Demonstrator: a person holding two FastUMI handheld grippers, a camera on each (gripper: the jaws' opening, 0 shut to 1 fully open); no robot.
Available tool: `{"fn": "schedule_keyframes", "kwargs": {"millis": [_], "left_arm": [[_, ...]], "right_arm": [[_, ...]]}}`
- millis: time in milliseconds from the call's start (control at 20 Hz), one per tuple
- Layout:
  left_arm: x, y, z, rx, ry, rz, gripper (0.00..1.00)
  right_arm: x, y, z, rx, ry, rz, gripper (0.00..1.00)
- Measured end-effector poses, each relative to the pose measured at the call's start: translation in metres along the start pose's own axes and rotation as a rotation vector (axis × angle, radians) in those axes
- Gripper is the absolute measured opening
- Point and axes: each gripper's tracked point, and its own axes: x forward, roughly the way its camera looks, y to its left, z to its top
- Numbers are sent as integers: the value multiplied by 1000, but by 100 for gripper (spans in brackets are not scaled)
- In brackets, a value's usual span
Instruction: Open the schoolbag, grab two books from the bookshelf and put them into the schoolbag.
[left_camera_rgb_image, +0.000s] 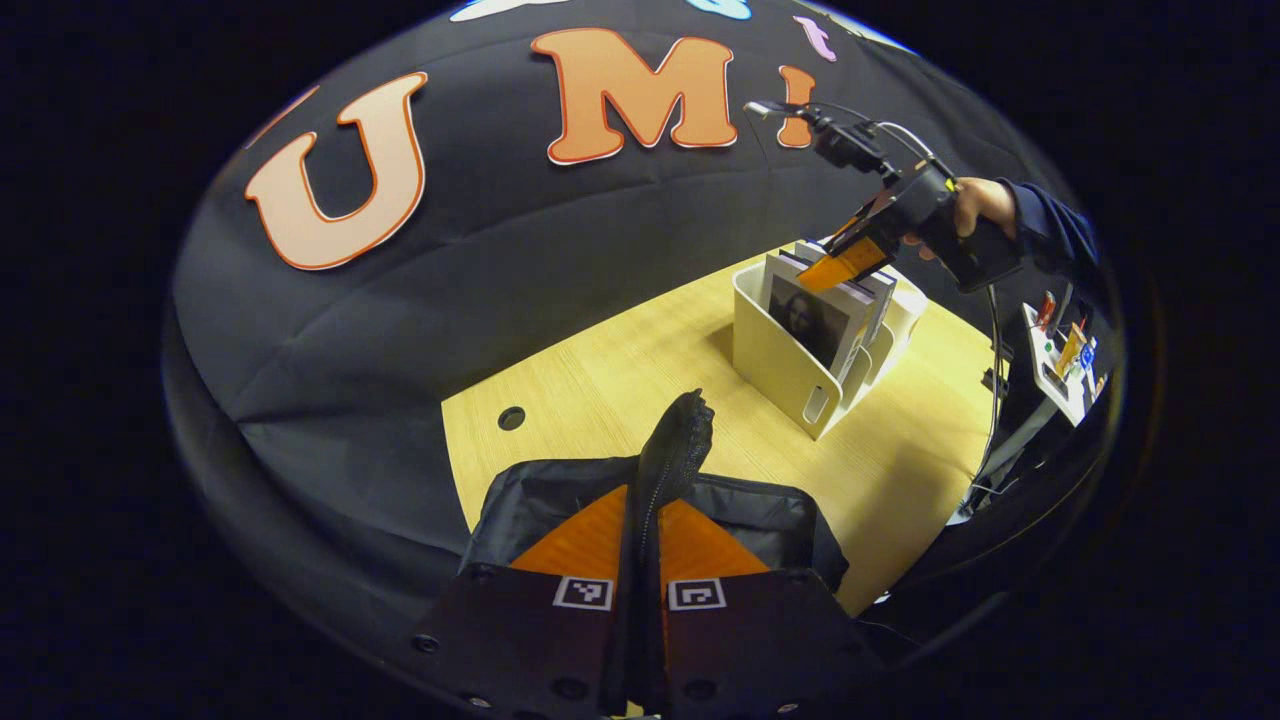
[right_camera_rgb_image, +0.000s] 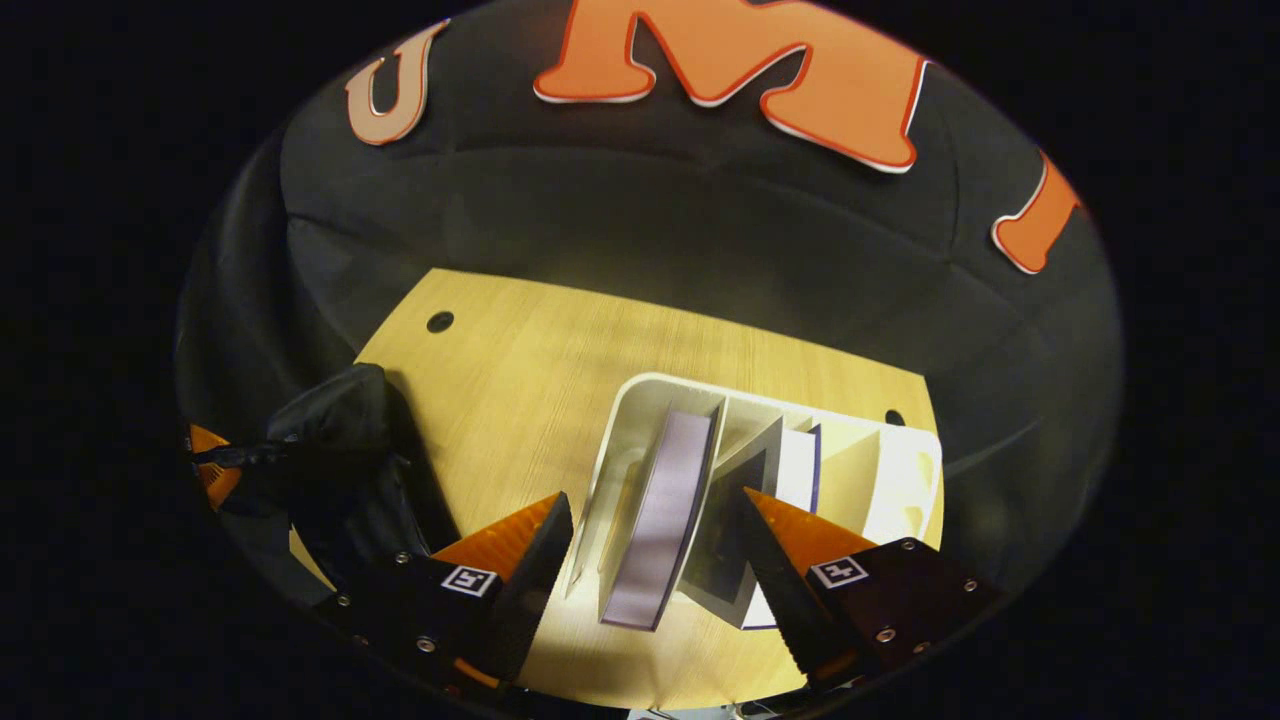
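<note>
Left gripper view: left gripper (left_camera_rgb_image: 640, 500) clenched on a raised fold of the black schoolbag (left_camera_rgb_image: 680, 440), which lies at the near edge of the wooden table (left_camera_rgb_image: 600, 380). White bookshelf (left_camera_rgb_image: 790, 370) stands further right, books (left_camera_rgb_image: 815, 320) upright inside. Right gripper view: right gripper (right_camera_rgb_image: 655, 525) spread wide, poised above a lavender book (right_camera_rgb_image: 665, 510), fingers on either side, not touching.

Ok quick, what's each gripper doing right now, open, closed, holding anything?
Left gripper: jaws closed on the schoolbag flap, holding it up.
Right gripper: jaws open over the books in the bookshelf, holding nothing.
</note>
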Motion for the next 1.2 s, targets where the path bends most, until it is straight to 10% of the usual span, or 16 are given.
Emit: {"fn": "schedule_keyframes", "kwargs": {"millis": [900, 1200], "left_arm": [[39, -8, 8, 31, 144, -114, 6], [41, -12, 5, 19, 147, -146, 6]], "right_arm": [[33, -7, -15, 170, 217, 38, 29], [-12, -8, -39, 186, 193, 48, 34]]}}
